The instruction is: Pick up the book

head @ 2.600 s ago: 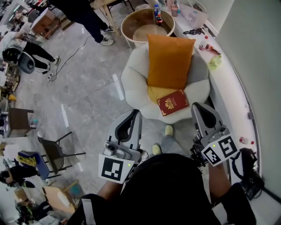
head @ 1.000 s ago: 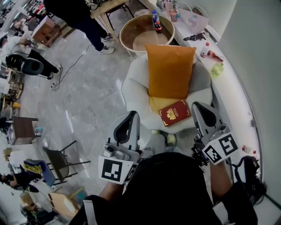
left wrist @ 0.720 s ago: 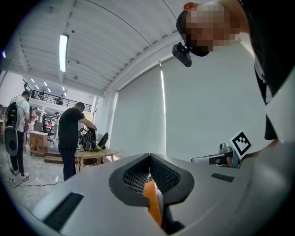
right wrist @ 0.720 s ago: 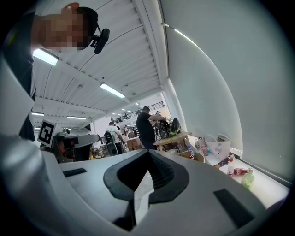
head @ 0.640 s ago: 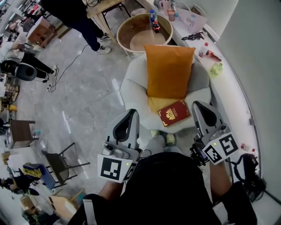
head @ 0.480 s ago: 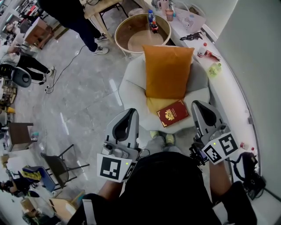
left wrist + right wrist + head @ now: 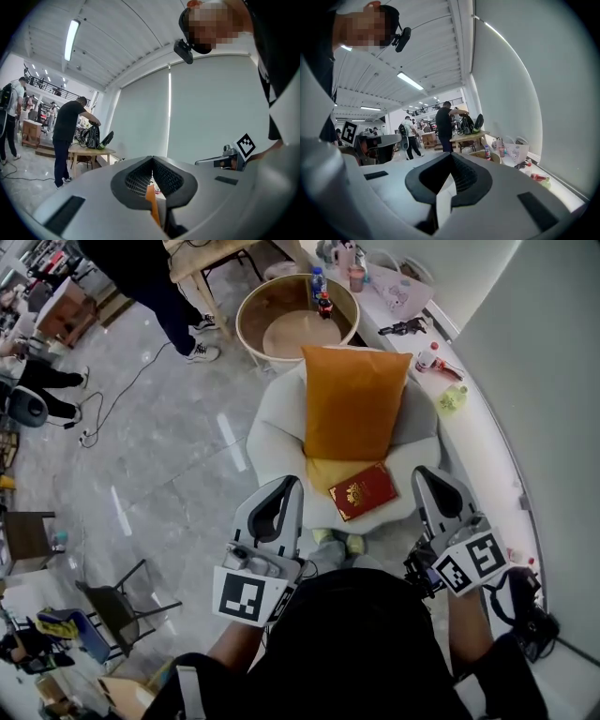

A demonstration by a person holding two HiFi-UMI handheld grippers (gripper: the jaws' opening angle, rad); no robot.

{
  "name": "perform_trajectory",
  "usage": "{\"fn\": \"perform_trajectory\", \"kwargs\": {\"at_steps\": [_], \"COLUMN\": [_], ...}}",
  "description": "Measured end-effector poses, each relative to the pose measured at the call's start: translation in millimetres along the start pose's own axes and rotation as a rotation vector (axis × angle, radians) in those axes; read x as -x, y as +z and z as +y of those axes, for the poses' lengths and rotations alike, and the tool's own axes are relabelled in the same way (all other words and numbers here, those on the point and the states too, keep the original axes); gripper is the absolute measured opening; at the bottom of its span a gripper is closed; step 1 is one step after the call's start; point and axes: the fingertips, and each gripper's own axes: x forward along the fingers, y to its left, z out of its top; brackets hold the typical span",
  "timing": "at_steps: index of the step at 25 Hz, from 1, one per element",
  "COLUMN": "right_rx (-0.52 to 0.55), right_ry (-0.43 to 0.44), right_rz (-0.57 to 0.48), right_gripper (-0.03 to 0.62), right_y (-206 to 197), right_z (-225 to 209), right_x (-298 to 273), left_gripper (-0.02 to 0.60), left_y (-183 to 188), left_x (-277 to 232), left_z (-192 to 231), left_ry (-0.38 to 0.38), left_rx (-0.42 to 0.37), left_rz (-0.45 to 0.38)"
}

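Book [image 7: 364, 491] is lying untouched on the armchair [image 7: 272, 442], ahead between the left hand-held gripper [image 7: 277, 495] and right hand-held gripper [image 7: 434, 488]. Both are hovering pressed together and empty, so the whole pickup is waiting.

**Closing in on the chair**

The white padded armchair [image 7: 272, 432] and the dark red book with a gold emblem [image 7: 364, 490] on its seat have slid down the head view. The book was earlier ahead of the tips and now lies between the noses of the left gripper [image 7: 285, 482] and the right gripper [image 7: 427, 472]. The round wooden table [image 7: 251, 310] behind the chair has come further down from the top edge. The person's pale shoes [image 7: 342, 542], earlier one ahead of the other, now stand side by side at the chair's front. The bystander in dark clothes [image 7: 155, 287] shows further left.
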Motion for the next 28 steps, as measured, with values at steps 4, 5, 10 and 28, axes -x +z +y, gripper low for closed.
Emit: {"fn": "perform_trajectory", "kwargs": {"at_steps": [4,5,10,28], "right_rx": [0.031,0.041,0.078,0.093], "right_ry": [-0.014,-0.018,-0.031,-0.004], "right_rz": [0.029,0.034,0.059,0.27], "right_gripper": [0.012,0.012,0.012,0.012], "right_y": [0.3,0.2,-1.5,-73.3], "right_z": [4.2,4.1,5.8,-67.0], "right_x": [-17.2,-21.4,-37.4,-63.6], "left_gripper": [0.014,0.013,0.014,0.014], "left_y": [-11.6,-14.7,-24.0,-132.7], "left_x": [-2.0,-3.9,-8.6,-42.2], "left_z": [23.7,28.3,43.4,56.8], "left_ry": [-0.006,-0.01,-0.029,0.01], "left_rx": [0.036,0.046,0.089,0.133], "left_rz": [0.002,0.001,-0.002,0.173]}}
